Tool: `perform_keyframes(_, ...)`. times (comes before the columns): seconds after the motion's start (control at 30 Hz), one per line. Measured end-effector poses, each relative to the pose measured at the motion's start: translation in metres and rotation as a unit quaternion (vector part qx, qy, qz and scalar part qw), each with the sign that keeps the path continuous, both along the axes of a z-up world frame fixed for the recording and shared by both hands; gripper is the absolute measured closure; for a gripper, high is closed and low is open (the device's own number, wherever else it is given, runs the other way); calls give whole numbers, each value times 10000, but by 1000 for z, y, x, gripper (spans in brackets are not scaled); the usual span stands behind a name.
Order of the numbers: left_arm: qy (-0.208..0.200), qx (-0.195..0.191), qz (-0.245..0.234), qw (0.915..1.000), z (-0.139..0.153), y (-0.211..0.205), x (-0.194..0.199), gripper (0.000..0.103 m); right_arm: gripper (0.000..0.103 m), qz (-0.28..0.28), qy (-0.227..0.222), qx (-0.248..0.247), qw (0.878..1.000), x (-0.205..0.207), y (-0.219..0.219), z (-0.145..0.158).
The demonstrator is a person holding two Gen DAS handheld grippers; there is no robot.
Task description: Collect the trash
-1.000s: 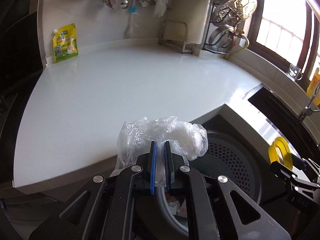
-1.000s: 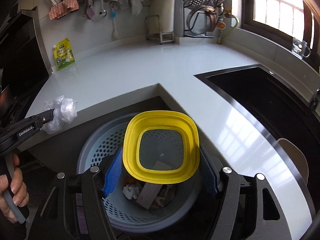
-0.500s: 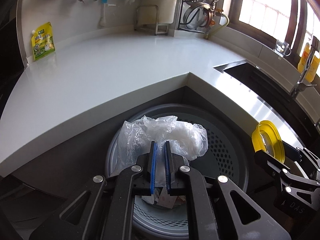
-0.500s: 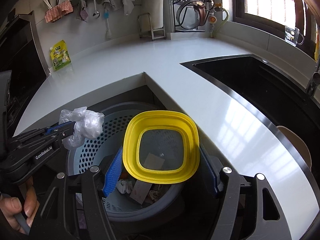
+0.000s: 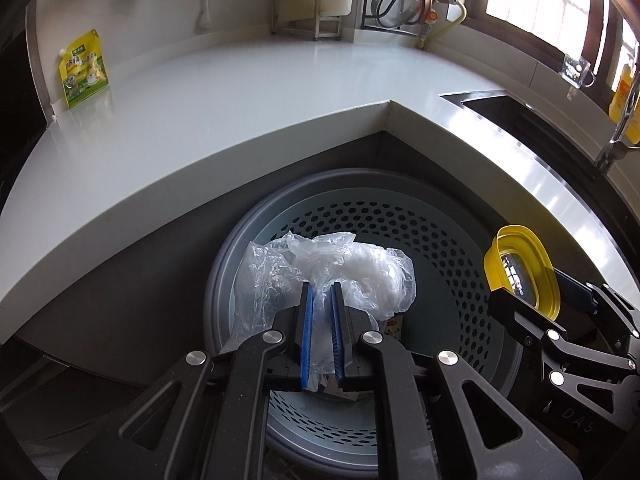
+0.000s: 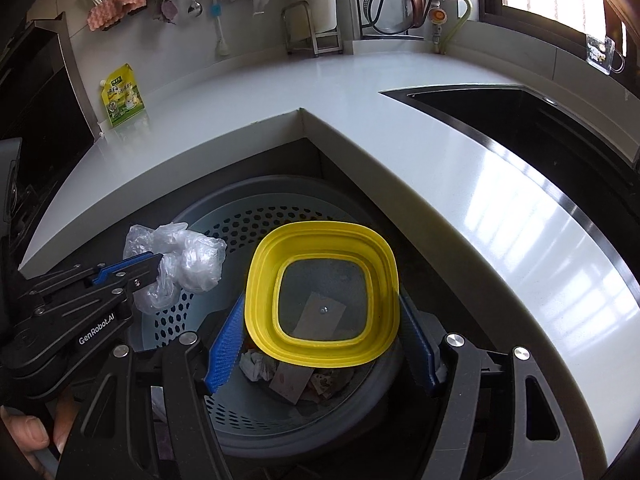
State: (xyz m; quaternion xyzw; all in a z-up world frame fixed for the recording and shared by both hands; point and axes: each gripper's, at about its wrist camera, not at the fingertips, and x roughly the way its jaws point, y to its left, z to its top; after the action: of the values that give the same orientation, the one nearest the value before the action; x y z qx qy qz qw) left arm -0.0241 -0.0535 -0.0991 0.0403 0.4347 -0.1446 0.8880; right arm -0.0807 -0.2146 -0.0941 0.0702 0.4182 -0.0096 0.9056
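Trash is over the bin [image 5: 460, 248]: left gripper [image 5: 320, 320] jaws clamped on a crumpled plastic bag [image 5: 332, 268], right gripper [image 6: 320, 332] jaws spread around a yellow lid [image 6: 322, 294], both poised for dropping below the table [image 5: 200, 112].

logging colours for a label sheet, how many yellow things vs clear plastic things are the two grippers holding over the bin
yellow: 1, the yellow container in the right gripper
clear plastic: 1, the crumpled bag in the left gripper
total: 2

Crumpled clear plastic bag [image 5: 332, 276] above perforated bin [image 5: 452, 248]
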Motion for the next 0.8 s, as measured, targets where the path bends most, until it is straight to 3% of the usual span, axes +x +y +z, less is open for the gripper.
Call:
perform_keyframes(0.1,0,-24,60,10000,0,3,1,90,34,-15,-22,-31,10000,0,-1,0)
perform_keyframes(0.17,-11,-22,134,9999,0,4,1,80,31,-53,-49,-72,9999,-1,-3,1)
perform_keyframes(0.23,-17,-37,207,9998,0,7,2,53,26,-80,-95,-82,9999,-2,-5,2)
perform_keyframes(0.3,-81,-93,270,9996,2,10,0,41,25,-85,-121,-67,9999,-3,-6,4)
perform_keyframes(0.8,-149,31,400,9991,3,14,-4,33,25,-119,-141,-68,9998,-8,-8,3)
